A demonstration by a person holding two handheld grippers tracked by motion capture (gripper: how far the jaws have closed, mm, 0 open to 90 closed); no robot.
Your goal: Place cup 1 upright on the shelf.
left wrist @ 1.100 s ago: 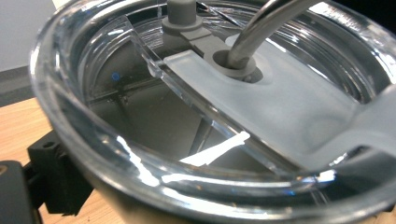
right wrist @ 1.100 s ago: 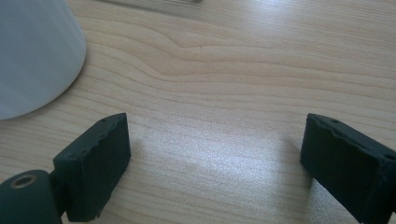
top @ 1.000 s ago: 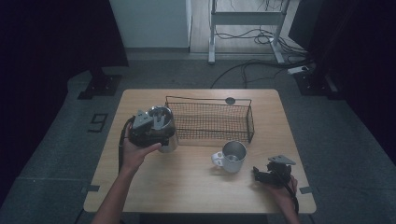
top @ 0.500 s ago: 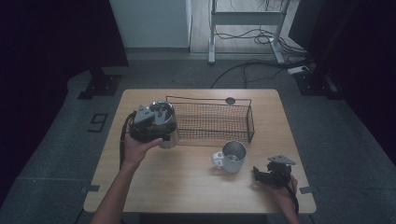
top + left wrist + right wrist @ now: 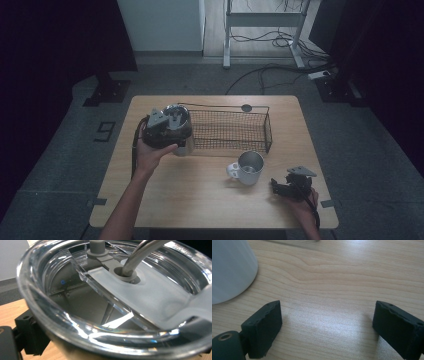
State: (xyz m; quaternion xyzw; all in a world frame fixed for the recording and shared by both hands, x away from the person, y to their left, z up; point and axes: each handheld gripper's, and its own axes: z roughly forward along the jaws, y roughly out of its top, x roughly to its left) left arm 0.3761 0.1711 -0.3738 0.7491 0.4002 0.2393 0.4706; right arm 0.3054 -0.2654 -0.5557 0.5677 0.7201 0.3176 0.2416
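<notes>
Tumbler (image 5: 179, 128) gripped by left gripper (image 5: 167, 131) jaws, lifted beside basket (image 5: 230, 131), maybe for dropping in. Right gripper (image 5: 290, 186) jaws open, resting.

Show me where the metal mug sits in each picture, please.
High view: metal mug on the table, right of centre, in front of the wire basket.
Right gripper view: its wall, top left corner.
Left gripper view: lidded tumbler close up instead.
Shared landmark: the wooden table.
</notes>
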